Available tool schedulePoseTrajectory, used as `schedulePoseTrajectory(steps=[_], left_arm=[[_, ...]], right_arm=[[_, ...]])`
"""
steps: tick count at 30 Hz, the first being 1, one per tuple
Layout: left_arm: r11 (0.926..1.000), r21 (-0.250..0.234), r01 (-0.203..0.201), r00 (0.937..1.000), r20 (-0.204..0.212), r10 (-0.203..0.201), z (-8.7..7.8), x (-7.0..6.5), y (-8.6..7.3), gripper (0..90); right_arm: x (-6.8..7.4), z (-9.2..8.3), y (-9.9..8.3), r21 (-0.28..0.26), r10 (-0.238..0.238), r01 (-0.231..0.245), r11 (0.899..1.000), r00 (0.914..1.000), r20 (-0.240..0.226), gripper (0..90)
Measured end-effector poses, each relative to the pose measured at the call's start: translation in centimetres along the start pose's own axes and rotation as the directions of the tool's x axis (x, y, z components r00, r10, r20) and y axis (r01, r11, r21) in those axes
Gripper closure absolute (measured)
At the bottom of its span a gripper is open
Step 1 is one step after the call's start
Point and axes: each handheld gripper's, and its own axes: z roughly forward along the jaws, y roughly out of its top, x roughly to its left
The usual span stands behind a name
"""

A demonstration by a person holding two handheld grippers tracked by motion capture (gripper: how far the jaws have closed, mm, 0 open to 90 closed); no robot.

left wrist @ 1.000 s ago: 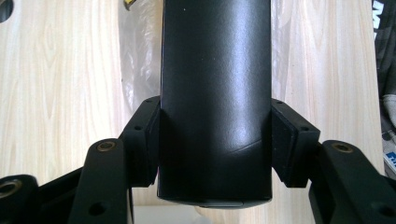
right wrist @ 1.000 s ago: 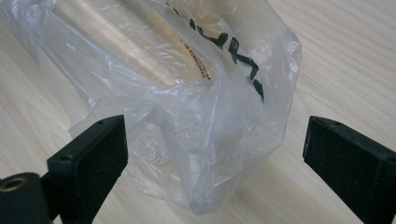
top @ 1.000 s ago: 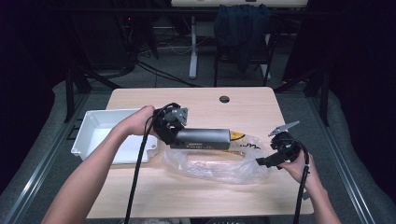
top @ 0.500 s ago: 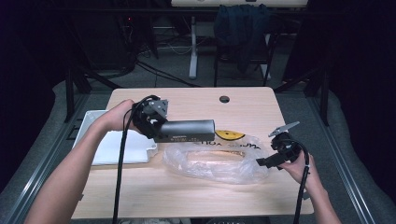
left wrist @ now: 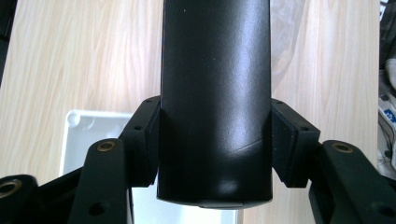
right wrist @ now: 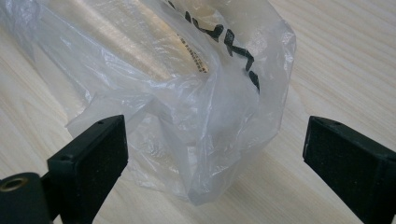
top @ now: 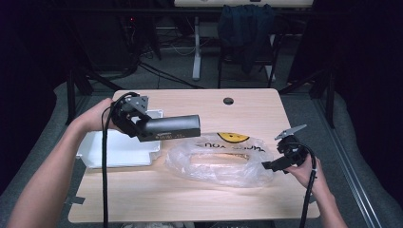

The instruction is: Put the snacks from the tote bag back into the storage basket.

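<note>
A long black cylinder (top: 172,127) is held level above the table's left half, over the edge of a white tray (top: 114,152). My left gripper (top: 135,124) is shut on its near end; in the left gripper view both pads press the sides of the cylinder (left wrist: 215,93). A clear plastic bag (top: 219,159) with black lettering and a yellow mark lies crumpled in the middle of the table. My right gripper (top: 272,166) rests at the bag's right end, open, and the bag's corner (right wrist: 210,135) lies between its spread pads without being pinched.
The wooden table (top: 247,114) has a round cable hole (top: 228,101) near its far edge. Beyond the far edge stand a chair draped with dark cloth (top: 244,28) and a desk leg. Cables trail from both grippers toward the table's front edge.
My left gripper has carried the black cylinder leftward and slightly up, away from the bag and over the white tray. The right gripper and the bag have stayed put.
</note>
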Motion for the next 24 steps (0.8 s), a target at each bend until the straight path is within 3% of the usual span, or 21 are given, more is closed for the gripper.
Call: schedulePoseTrajectory(steps=[11,24], left_arm=[[0.9983,-0.012,0.057,0.9976,-0.038,-0.057,-2.0,0.5,-3.8,44.0],[0.9953,-0.008,0.097,0.9937,-0.056,-0.097,-2.6,0.9,-8.6,44.1]], right_arm=[[-0.1,-0.1,0.0,0.001,-0.001,0.001,1.000,1.0000,-0.003,6.1],[-0.1,0.0,-0.1,-0.006,0.007,-0.007,1.000,0.9999,0.016,6.1]])
